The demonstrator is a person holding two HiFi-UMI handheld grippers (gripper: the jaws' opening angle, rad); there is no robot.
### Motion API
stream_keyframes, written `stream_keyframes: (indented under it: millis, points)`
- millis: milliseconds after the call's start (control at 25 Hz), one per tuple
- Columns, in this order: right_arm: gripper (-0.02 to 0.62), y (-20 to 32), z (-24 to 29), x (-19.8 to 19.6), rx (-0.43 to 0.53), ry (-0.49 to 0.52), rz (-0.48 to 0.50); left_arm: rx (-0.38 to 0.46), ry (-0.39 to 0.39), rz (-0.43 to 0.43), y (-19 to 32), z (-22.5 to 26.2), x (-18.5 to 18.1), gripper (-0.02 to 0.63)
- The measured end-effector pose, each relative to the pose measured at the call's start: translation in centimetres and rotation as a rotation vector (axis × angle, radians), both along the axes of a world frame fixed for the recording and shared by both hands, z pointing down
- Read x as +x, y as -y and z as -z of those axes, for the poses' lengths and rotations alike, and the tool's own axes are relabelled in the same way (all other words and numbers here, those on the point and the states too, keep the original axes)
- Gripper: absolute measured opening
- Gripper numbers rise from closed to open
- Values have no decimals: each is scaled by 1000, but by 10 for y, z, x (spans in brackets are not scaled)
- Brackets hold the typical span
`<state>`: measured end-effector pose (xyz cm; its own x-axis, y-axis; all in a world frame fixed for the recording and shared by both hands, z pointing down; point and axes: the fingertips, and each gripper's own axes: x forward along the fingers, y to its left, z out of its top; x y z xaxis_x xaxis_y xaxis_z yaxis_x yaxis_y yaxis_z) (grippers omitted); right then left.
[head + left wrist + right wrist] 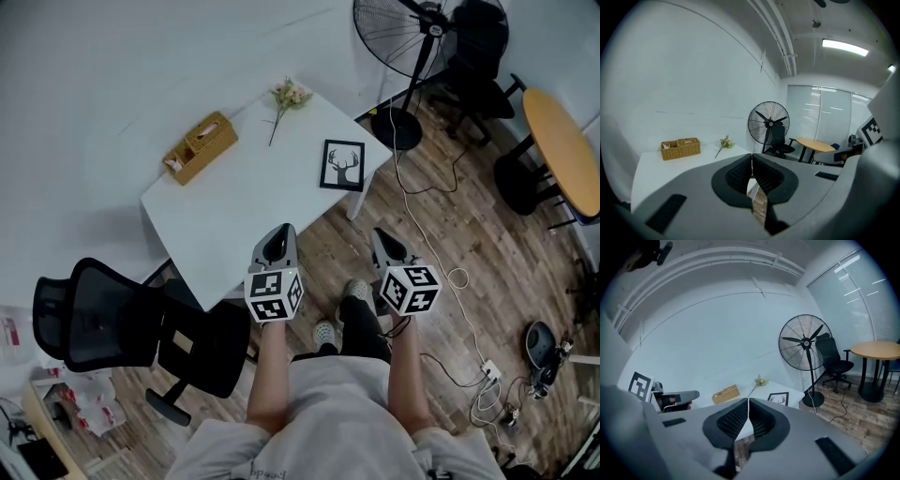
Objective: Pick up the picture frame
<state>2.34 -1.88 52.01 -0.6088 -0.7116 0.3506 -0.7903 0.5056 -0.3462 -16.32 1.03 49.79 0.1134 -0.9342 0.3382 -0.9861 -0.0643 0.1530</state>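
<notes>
While hovering short of the table, pressing the jaws of left gripper and right gripper fully together, gripping nothing, facing the picture frame resting there, well ahead of both jaw tips.

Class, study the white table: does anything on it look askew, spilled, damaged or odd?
Only one thing: a flower sprig lies loose on the table near its far corner, with no vase. The basket and picture frame look whole; nothing is spilled.

head view overhead, gripper views low, forward; shared white table
</notes>
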Motion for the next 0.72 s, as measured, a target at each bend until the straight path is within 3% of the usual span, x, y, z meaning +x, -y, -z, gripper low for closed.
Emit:
stream_keyframes:
  millis: [240,520,720]
  points:
    - [25,55,-20,-14,-29,8,36,-42,21,17,46,-20,-9,26]
    - [25,136,-9,-33,-16,46,87,15,38,55,119,13,-25,26]
    - [25,171,-5,-39,-4,54,123,7,53,92,138,12,-35,26]
